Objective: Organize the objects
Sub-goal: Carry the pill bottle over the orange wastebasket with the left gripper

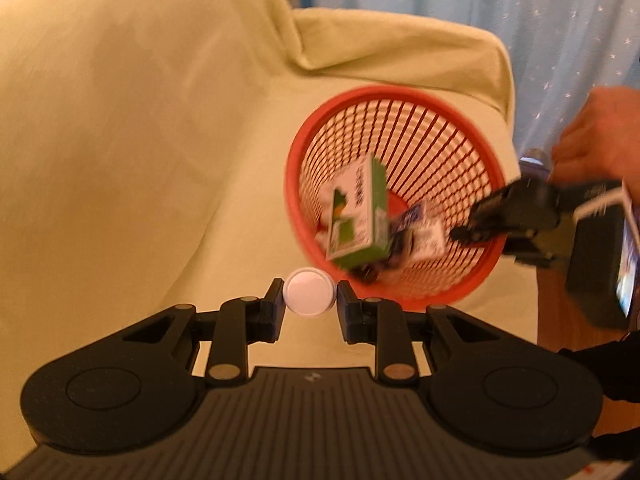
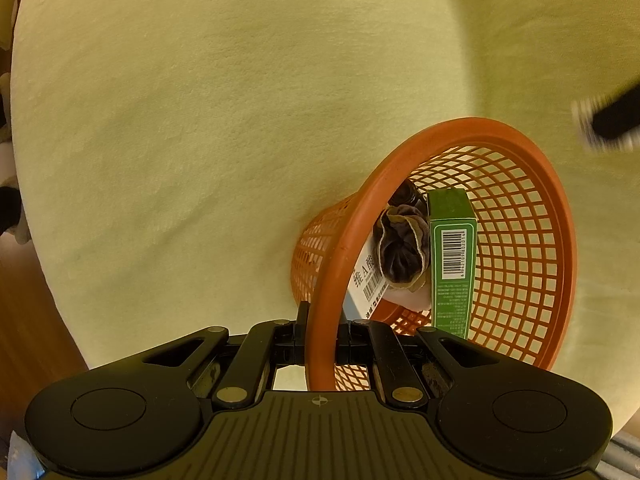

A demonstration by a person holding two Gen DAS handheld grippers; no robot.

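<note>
My left gripper (image 1: 309,296) is shut on a small white round container (image 1: 308,291), held just in front of and left of an orange mesh basket (image 1: 304,152). The basket is tilted toward me. It holds a green box (image 1: 360,216), a white box (image 1: 430,236) and a dark scrunchie. My right gripper (image 2: 323,324) is shut on the basket's rim (image 2: 320,320), with one finger outside and one inside. In the right wrist view the green box (image 2: 452,264), the dark scrunchie (image 2: 402,248) and the white box (image 2: 366,284) lie inside the basket (image 2: 520,240).
The basket rests on a pale yellow-green cover (image 1: 140,140) over a sofa or bed. A blue starred curtain (image 1: 500,8) hangs behind. A wooden floor (image 2: 28,320) shows at the left edge. The person's hand (image 1: 600,132) holds the right gripper.
</note>
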